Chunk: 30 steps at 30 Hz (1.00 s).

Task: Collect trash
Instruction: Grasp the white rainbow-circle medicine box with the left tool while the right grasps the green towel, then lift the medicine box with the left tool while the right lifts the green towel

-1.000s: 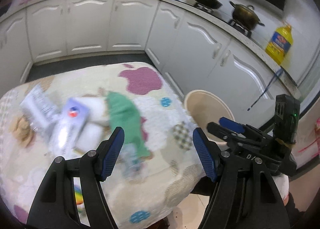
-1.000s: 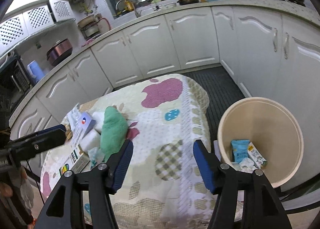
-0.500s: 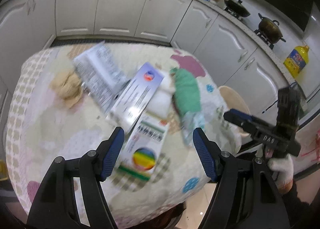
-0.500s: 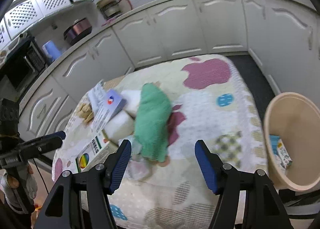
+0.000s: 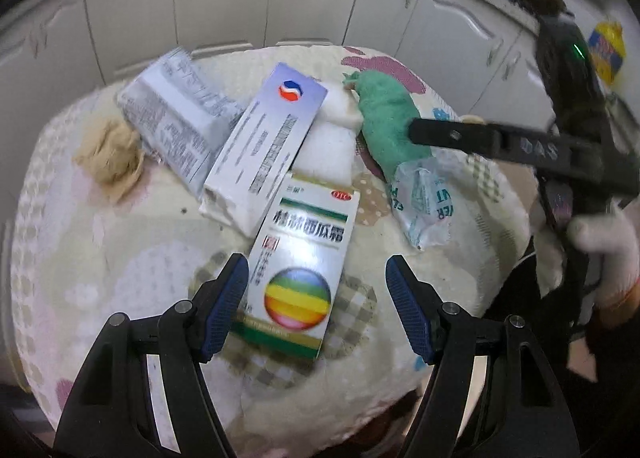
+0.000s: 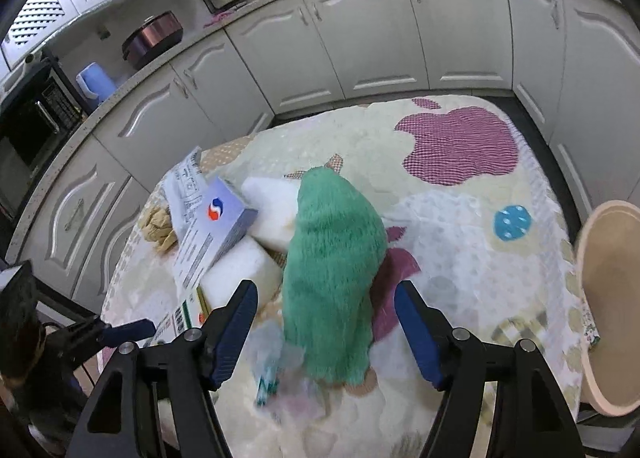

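Left tool point(image 5: 316, 298) released above a medicine box point(image 5: 300, 258) marked "OTC"; right tool point(image 6: 326, 322), empty, opening over a green cloth point(image 6: 332, 266). Trash lies on the apple-patterned surface point(image 6: 460, 218) among white kitchen cabinets point(image 6: 360, 38).
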Each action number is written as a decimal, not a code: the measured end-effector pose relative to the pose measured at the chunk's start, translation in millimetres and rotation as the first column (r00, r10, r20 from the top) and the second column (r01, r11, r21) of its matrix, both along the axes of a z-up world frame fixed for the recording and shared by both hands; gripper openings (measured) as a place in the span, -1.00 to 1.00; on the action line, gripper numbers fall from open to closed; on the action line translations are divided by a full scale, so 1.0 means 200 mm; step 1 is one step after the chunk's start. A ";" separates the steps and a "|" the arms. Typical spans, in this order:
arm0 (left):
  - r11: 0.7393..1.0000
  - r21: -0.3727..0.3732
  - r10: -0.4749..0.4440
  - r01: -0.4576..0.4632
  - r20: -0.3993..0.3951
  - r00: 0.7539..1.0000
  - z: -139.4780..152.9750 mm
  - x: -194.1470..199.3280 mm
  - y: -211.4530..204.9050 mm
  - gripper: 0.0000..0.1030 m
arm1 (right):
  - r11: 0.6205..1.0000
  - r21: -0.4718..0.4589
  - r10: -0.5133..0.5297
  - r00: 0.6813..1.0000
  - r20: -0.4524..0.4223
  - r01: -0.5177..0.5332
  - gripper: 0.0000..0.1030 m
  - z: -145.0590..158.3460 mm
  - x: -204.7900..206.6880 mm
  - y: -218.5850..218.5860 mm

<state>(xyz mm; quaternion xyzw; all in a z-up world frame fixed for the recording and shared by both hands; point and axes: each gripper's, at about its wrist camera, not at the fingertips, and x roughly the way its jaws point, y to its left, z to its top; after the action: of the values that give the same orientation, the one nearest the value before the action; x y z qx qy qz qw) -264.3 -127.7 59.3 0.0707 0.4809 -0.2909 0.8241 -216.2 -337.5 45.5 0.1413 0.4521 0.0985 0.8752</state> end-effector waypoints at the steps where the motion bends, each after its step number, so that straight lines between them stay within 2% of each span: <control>1: 1.000 0.007 -0.004 0.004 0.008 1.000 0.00 0.00 -0.01 0.37 | 1.000 0.012 -0.001 1.000 -0.009 0.001 0.33 -0.01 0.02 0.00; 4: 0.999 0.031 -0.006 0.005 0.020 1.000 -0.01 0.03 -0.03 0.37 | 0.998 0.069 -0.001 0.999 -0.038 0.004 0.29 -0.07 0.09 -0.01; 6: 0.999 0.041 -0.003 0.003 0.007 1.000 -0.02 0.06 -0.03 0.37 | 0.997 0.082 0.001 0.999 -0.040 0.002 -0.09 -0.09 0.11 -0.01; 12: 1.000 0.029 0.007 -0.006 -0.035 0.999 -0.03 0.10 0.01 0.37 | 0.997 0.072 0.010 1.000 0.013 -0.011 -0.32 -0.07 0.09 -0.02; 15: 1.000 0.022 -0.016 0.018 -0.081 0.997 -0.07 0.10 -0.01 0.37 | 0.997 0.083 -0.004 0.999 0.050 0.000 -0.33 -0.01 0.07 -0.04; 18: 0.999 0.031 -0.022 0.024 -0.075 0.997 -0.10 0.10 -0.03 0.35 | 0.997 0.073 -0.018 0.996 0.086 0.012 -0.33 0.04 0.05 -0.07; 21: 1.000 -0.009 0.004 -0.005 -0.102 0.995 -0.11 0.13 0.01 0.05 | 0.998 0.068 -0.023 0.993 0.113 0.016 -0.33 0.10 0.01 -0.09; 23: 0.999 -0.044 0.014 -0.020 -0.114 0.993 -0.09 0.12 0.04 0.02 | 0.998 0.061 -0.029 0.990 0.139 0.020 -0.33 0.14 -0.03 -0.10; 30: 0.994 -0.104 0.019 -0.022 -0.025 0.999 0.09 0.06 0.09 -0.05 | 0.996 0.086 -0.050 0.981 0.186 0.035 -0.33 0.23 -0.13 -0.15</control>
<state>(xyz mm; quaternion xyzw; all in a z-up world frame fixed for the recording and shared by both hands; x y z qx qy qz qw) -253.1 -109.5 77.1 0.0190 0.4757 -0.3081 0.8237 -241.7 -368.0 92.4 0.1769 0.3599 0.1111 0.9093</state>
